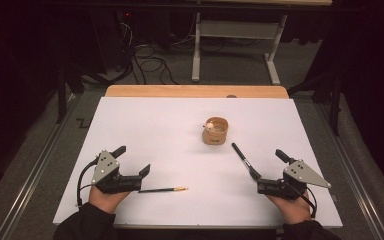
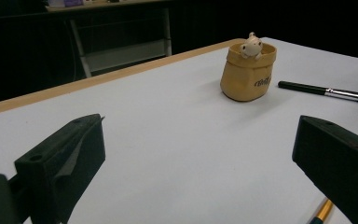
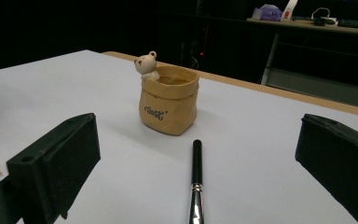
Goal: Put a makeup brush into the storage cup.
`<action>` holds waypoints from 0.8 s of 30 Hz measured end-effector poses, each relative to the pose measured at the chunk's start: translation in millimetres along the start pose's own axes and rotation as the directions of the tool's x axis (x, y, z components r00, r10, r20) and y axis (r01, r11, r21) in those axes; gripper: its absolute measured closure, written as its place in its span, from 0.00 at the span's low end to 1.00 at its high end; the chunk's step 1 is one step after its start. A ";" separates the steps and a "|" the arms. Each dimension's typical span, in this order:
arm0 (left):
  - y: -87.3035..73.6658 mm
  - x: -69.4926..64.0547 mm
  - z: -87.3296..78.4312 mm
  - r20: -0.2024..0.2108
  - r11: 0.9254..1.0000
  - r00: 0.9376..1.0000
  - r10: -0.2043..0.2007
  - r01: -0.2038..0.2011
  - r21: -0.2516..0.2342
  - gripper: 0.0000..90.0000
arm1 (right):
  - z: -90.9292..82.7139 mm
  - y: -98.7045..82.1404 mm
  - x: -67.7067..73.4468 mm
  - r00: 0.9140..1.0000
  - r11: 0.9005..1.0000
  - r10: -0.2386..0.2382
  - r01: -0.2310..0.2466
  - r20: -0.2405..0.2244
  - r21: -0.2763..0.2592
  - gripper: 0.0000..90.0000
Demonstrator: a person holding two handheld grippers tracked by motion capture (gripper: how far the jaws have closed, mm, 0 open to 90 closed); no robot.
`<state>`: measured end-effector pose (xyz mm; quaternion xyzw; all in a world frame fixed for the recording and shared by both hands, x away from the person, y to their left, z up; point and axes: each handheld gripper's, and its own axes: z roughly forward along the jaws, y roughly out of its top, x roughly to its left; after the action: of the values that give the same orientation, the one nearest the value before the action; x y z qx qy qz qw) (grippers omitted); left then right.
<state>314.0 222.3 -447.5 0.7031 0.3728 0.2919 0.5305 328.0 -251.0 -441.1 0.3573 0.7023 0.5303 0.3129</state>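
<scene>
A tan cup (image 1: pixel 215 131) with a small white bear figure on its rim stands upright at the table's middle. A black brush (image 1: pixel 242 159) lies to its right, pointing at the cup. A thin dark stick with a gold tip (image 1: pixel 162 190) lies at the front left. My left gripper (image 1: pixel 134 160) is open beside that stick, nothing between its jaws. My right gripper (image 1: pixel 269 169) is open at the brush's near end. The left gripper view has the cup (image 2: pixel 249 70), the brush (image 2: pixel 326 91) and the gold tip (image 2: pixel 324 212). The right gripper view faces the cup (image 3: pixel 169 100) and the brush (image 3: pixel 196 182).
The white table top (image 1: pixel 145 125) has a wooden strip (image 1: pixel 195 91) along its far edge. Behind it stand a metal table frame (image 1: pixel 235 45) and cables on the floor (image 1: pixel 150 65). Metal rails run along both sides of the table.
</scene>
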 end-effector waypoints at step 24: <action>0.2 0.8 -0.6 0.000 1.000 1.000 -0.007 0.007 0.000 0.05 | 0.2 -0.3 0.3 1.000 1.000 -0.009 0.009 -0.003 -0.002 0.00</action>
<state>314.0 223.3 -447.1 0.7017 0.3756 0.2901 0.5315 327.9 -250.7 -441.4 0.3529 0.7039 0.5302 0.3144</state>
